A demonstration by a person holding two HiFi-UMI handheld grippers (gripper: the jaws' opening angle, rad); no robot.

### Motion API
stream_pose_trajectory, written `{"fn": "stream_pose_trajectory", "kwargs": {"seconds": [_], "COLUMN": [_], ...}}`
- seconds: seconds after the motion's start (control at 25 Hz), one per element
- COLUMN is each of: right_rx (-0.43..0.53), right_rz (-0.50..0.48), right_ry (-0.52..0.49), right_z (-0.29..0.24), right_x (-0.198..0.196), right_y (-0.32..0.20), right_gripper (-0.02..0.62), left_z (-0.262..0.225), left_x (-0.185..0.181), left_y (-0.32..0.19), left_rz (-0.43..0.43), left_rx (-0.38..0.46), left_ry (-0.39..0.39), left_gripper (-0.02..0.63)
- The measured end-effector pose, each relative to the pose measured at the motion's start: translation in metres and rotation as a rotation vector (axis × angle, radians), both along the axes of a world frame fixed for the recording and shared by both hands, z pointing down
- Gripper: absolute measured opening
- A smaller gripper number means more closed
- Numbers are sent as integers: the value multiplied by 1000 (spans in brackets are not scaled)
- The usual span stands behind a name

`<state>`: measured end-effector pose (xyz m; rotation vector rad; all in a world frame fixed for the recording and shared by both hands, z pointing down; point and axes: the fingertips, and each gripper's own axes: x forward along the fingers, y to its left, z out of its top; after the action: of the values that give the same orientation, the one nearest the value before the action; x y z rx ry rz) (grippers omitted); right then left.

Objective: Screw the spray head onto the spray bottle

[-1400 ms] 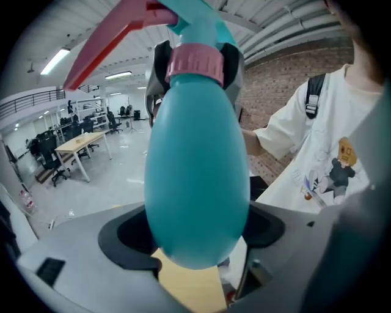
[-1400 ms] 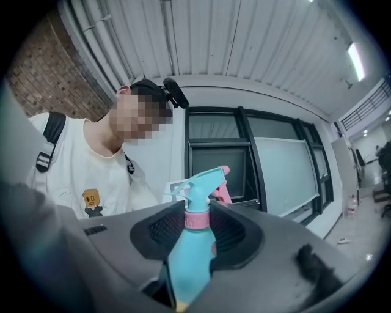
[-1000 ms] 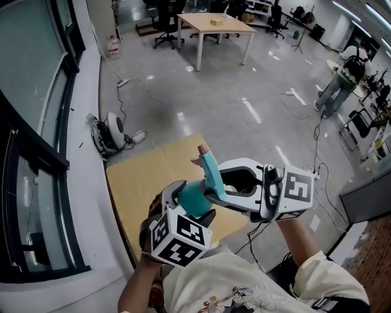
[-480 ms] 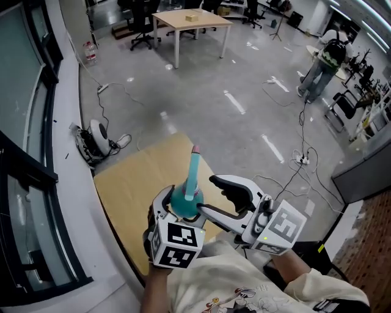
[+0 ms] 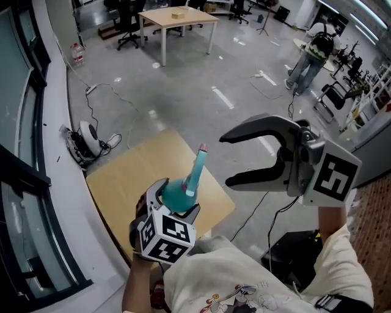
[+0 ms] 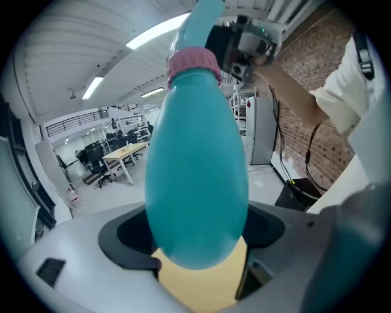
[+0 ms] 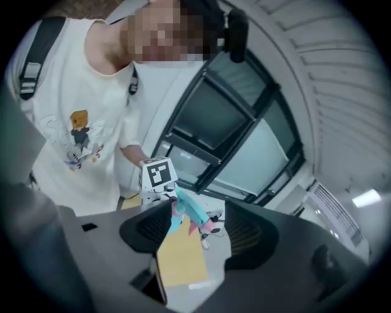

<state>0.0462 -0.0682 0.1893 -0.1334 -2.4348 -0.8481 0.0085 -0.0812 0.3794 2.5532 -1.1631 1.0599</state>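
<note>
My left gripper (image 5: 173, 200) is shut on a teal spray bottle (image 5: 176, 193) over the wooden table (image 5: 131, 174). The bottle stands tilted, its teal spray head (image 5: 197, 166) on top. In the left gripper view the bottle (image 6: 197, 177) fills the space between the jaws, a pink collar (image 6: 192, 62) under the head. My right gripper (image 5: 226, 160) hangs to the right of the bottle, apart from it and higher. Its jaws have just been opening and stand open with nothing between them. In the right gripper view (image 7: 195, 229) the bottle (image 7: 188, 211) shows small and far off.
The table is small, with bare floor beyond its edges and cables on the floor. A dark window wall runs along the left. A round device (image 5: 85, 137) lies on the floor by it. A larger table (image 5: 177, 15) and a person (image 5: 308, 52) are far off.
My right gripper let go of the spray head, opened wide, rolled and drew away to the right and up. The left gripper kept the bottle almost still.
</note>
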Motion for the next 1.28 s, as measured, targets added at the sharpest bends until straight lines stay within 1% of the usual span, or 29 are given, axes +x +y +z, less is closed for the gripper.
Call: {"fn": "stream_pose_trajectory", "kwargs": {"seconds": [0.08, 0.2, 0.28, 0.36, 0.44, 0.56, 0.72, 0.8, 0.84, 0.88, 0.96, 1.04, 1.16, 1.28], "right_rx": [85, 162, 178, 167, 162, 175, 169, 157, 157, 160, 164, 152, 77, -61], "right_rz": [-122, -234, -306, -383, -451, -521, -579, -607, -616, -622, -611, -558, -396, -188], "right_ry": [157, 443, 597, 694, 736, 737, 773, 778, 776, 777, 783, 796, 823, 840], "right_z": [-3, 23, 39, 52, 61, 67, 76, 80, 82, 84, 89, 98, 111, 125], "right_x": [-14, -15, -12, -10, -11, -18, -19, -19, -20, -20, -21, -21, -23, -27], "right_y": [6, 8, 13, 22, 31, 36, 38, 41, 41, 40, 37, 31, 19, 10], "right_gripper": [268, 268, 267, 265, 255, 195, 186, 169, 146, 131, 129, 129, 129, 129], "left_z": [1, 3, 4, 4, 4, 3, -1, 0, 1, 4, 10, 18, 30, 42], "left_x": [3, 10, 15, 18, 22, 26, 31, 28, 26, 25, 23, 21, 14, 3], "left_y": [2, 8, 14, 19, 22, 26, 34, 35, 34, 34, 33, 30, 18, 8], "left_rz": [18, 51, 75, 94, 114, 150, 219, 238, 245, 248, 236, 195, 91, -8], "left_rx": [0, -2, -13, -20, -27, -44, -90, -99, -101, -107, -132, -158, -150, -111], "left_ry": [-12, -36, -39, -41, -38, -14, 41, 28, 13, -1, -18, -33, -87, -145], "left_gripper": [422, 422, 422, 422, 422, 422, 422, 422, 422, 422, 423, 422, 423, 422]}}
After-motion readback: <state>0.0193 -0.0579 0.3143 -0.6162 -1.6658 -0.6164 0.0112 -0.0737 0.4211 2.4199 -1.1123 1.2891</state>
